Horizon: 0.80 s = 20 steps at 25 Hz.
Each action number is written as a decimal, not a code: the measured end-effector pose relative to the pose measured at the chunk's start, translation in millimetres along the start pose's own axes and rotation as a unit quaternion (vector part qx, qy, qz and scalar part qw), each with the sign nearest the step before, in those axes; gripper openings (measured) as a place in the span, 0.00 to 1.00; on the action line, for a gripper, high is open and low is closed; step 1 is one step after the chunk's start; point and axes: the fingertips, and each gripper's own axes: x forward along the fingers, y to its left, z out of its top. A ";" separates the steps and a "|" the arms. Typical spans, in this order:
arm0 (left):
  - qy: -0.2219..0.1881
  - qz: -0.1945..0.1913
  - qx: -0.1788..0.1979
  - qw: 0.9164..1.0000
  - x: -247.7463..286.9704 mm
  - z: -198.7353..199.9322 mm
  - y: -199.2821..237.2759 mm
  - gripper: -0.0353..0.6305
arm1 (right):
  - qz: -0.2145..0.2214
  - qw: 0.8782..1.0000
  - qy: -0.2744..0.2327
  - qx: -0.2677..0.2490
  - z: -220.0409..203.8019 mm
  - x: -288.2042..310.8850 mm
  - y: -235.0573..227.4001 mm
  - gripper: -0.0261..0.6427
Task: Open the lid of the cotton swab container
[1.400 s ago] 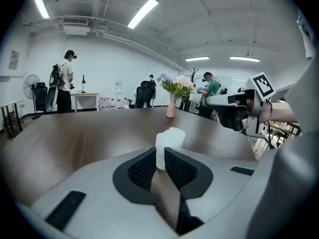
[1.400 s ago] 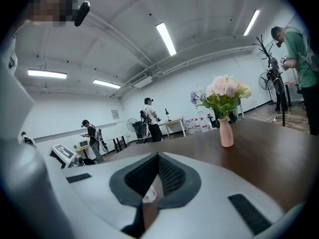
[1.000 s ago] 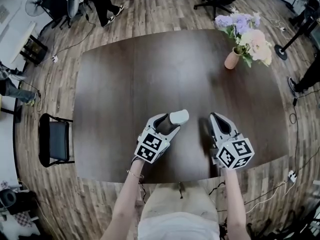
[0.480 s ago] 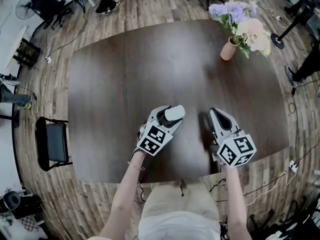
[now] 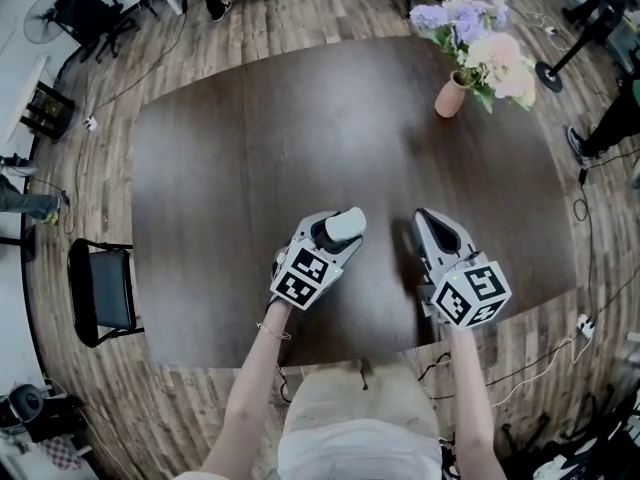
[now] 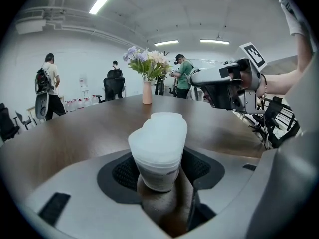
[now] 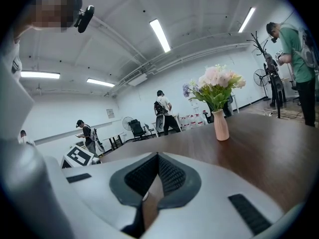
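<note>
The cotton swab container (image 5: 346, 225) is a small white tub with a translucent lid. It sits between the jaws of my left gripper (image 5: 338, 231) just above the dark table (image 5: 250, 148). In the left gripper view the container (image 6: 158, 148) stands upright between the ribbed pads, its lid on. The left gripper (image 6: 159, 169) is shut on it, and its jaws have just been closing a little with the tub between them. My right gripper (image 5: 426, 218) hovers to the right, apart from the tub, jaws shut with nothing in them. In its own view the right gripper (image 7: 157, 164) shows its pads meeting.
A pink vase (image 5: 451, 97) of flowers (image 5: 478, 43) stands at the table's far right. A black chair (image 5: 100, 288) is beside the left edge. People and office chairs are around the room beyond the table.
My left gripper with the container has shifted slightly left and toward me, tipping down a little. The right gripper has kept still. The head view has drifted.
</note>
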 end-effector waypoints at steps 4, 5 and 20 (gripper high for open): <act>0.001 -0.004 -0.007 1.000 -5.6 5.7 -3.3 0.45 | 0.011 1.000 -0.001 -0.005 2.5 3.9 4.4 0.07; -0.001 -0.005 -0.012 1.000 -8.0 8.1 -4.5 0.45 | 0.014 1.000 0.000 -0.006 3.0 4.1 5.7 0.07; -0.023 -0.031 -0.028 0.999 -68.2 65.1 -33.6 0.45 | 0.133 0.990 -0.018 -0.042 44.5 -3.6 56.9 0.07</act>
